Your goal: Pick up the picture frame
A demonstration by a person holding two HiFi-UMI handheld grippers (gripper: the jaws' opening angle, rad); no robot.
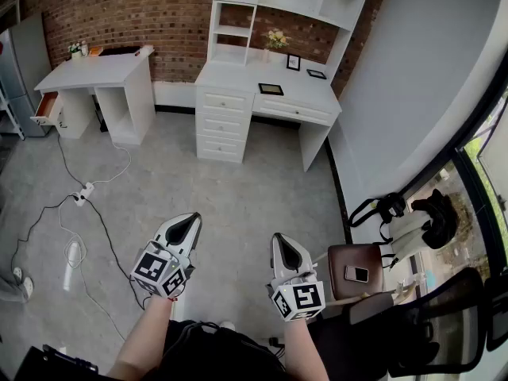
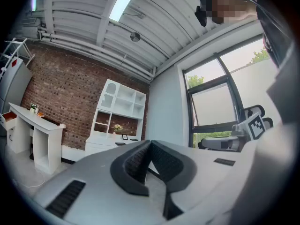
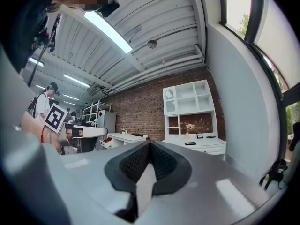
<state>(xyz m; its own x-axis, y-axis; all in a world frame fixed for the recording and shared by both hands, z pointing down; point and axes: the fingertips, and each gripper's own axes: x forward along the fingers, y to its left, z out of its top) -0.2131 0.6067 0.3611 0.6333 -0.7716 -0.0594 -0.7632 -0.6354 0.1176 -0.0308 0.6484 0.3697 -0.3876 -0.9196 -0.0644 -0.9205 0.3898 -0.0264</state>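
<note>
Far across the room stands a white desk with a hutch. A dark picture frame lies flat on it. A small upright frame and another flat frame sit further back. Both grippers are held low over the grey floor, far from the desk and pointing toward it. The left gripper has its jaws together with nothing between them. The right gripper is likewise shut and empty. The right gripper view shows the flat frame and the upright frame in the distance beyond the closed right gripper. In the left gripper view, the left gripper is closed too.
A second white desk with an open drawer stands at the left. A power strip and cables lie on the floor. At the right are a brown stool with a phone, a black bag and a black office chair. Flowers sit in the hutch.
</note>
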